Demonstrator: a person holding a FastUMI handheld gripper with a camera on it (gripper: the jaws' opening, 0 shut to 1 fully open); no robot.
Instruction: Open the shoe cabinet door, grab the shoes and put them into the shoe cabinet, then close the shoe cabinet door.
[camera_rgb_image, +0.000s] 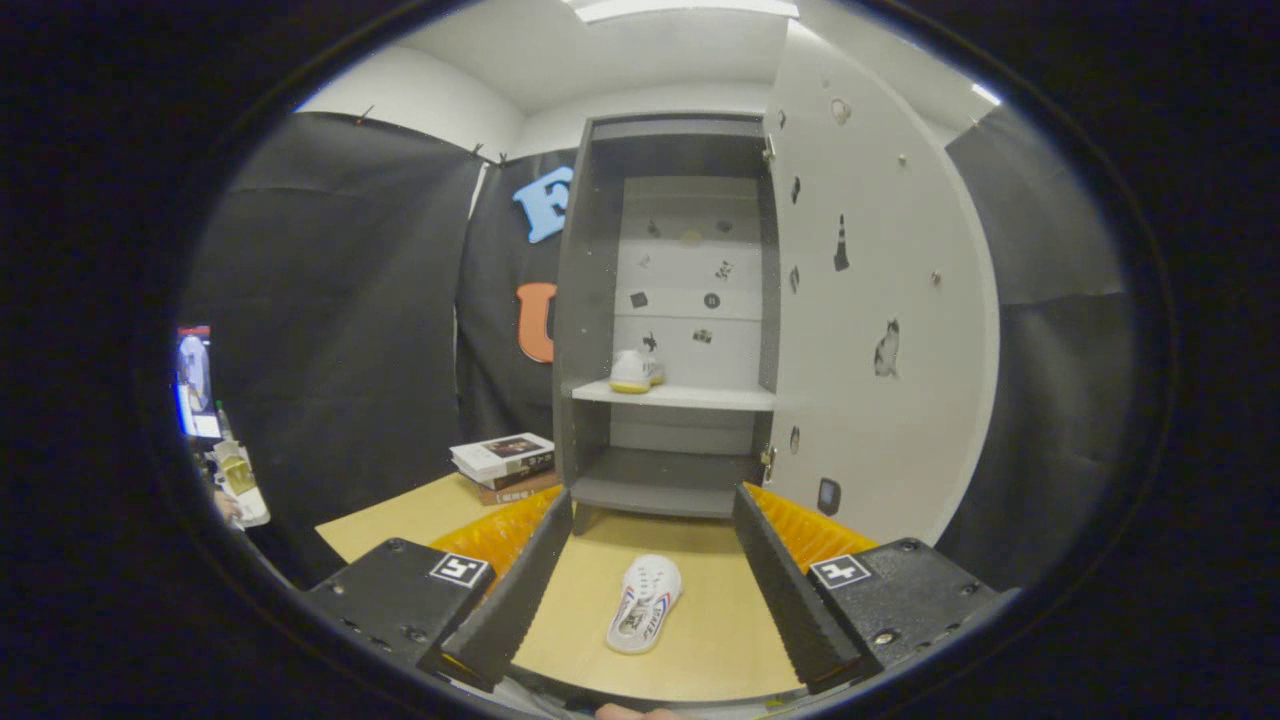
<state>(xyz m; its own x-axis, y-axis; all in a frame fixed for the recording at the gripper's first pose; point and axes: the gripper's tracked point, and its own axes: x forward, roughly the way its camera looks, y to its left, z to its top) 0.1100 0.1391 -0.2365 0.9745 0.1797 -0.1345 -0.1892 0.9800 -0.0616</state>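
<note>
A grey shoe cabinet (585, 330) stands ahead with its white door (880, 300) swung open to the right. One white shoe (635, 371) rests on the cabinet's white middle shelf (700, 397). A second white shoe (645, 603) lies on the wooden table (730, 640), down between my fingers and apart from both. My gripper (652, 500) is open wide, hovering above the table in front of the cabinet, with nothing held.
A stack of books (503, 463) lies on the table left of the cabinet. A lower grey shelf (665, 485) is bare. Black cloth walls stand left and right. A screen and clutter (205, 420) sit far left.
</note>
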